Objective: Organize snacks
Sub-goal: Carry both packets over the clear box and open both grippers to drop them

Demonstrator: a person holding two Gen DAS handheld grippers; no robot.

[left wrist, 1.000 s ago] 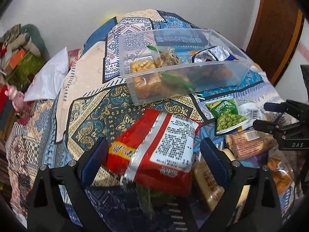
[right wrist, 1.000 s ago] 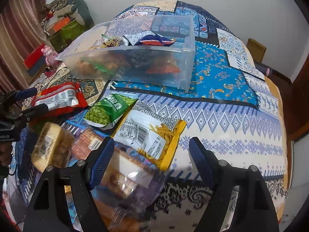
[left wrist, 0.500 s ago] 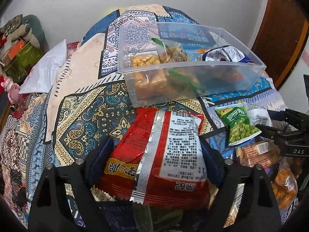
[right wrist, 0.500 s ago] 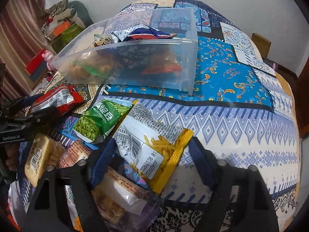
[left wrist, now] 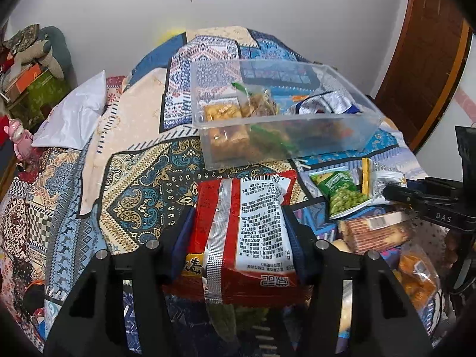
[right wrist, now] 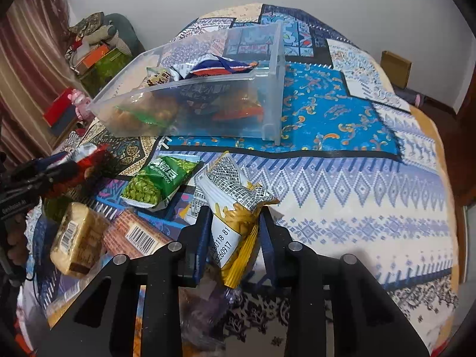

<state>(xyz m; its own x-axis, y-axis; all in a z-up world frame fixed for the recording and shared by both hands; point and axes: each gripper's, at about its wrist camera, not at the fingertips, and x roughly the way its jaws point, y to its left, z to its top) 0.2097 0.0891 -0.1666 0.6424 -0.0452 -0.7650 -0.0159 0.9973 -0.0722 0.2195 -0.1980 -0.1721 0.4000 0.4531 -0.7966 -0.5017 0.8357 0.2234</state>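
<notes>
Nearest in the left wrist view, the left gripper (left wrist: 238, 232) has just been closing and now its blue pads press both sides of the red snack bag (left wrist: 244, 238), which bulges between them above the patterned bedspread (left wrist: 134, 178). In the right wrist view, the right gripper (right wrist: 235, 238) has clamped down on the yellow-and-white snack packet (right wrist: 235, 208), crumpling it between the pads near the bed's front edge. Just beside that packet, toward the left, lie a green pea bag (right wrist: 157, 181), a brown wafer pack with a barcode (right wrist: 134, 232) and a pale biscuit pack (right wrist: 77, 238), all loose on the bedspread. Farther back, toward the middle of the bed, sits the clear plastic bin (right wrist: 267, 89), already holding several snack packs. A white pillow (left wrist: 74, 113) rests at the far left edge.
</notes>
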